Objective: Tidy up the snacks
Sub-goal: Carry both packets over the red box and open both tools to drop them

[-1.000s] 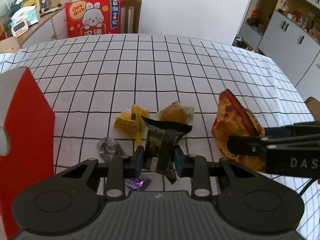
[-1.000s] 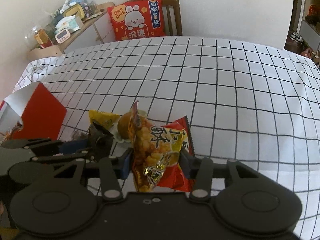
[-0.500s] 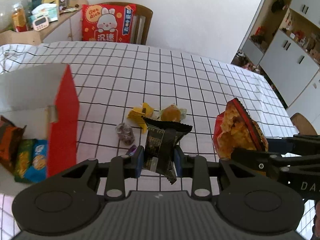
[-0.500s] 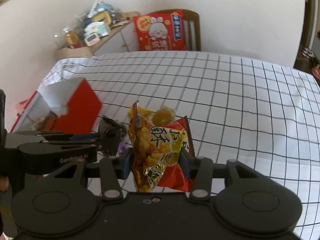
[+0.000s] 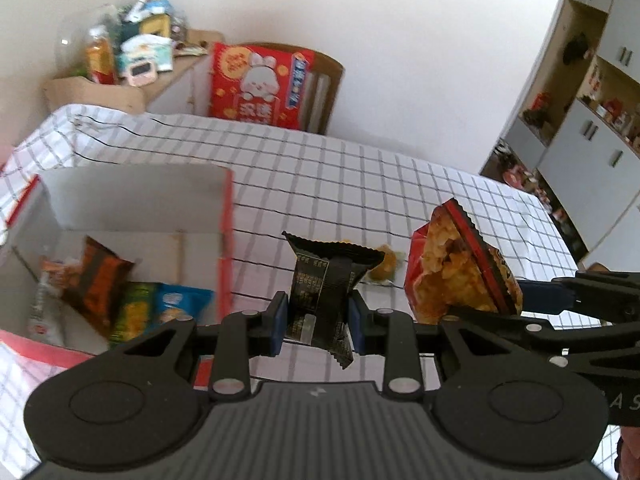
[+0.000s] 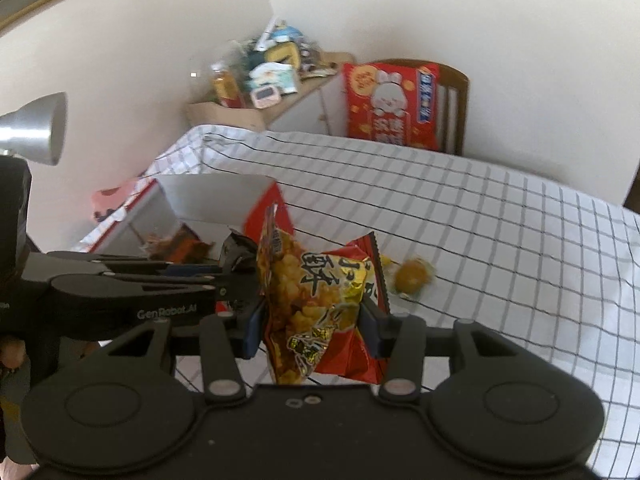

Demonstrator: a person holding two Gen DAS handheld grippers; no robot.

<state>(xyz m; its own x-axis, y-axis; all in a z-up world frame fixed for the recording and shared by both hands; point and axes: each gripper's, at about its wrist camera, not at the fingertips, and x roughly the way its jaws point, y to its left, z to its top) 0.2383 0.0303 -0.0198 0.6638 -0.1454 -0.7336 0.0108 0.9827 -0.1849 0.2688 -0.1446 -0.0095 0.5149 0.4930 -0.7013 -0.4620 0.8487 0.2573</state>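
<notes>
Behind checked tablecloth, cluttered sideboard

We see the box left of our left jaws, packets in it. The bun lies on the table beyond both jaws. The chair stands behind the table, the cushion on it.
</notes>
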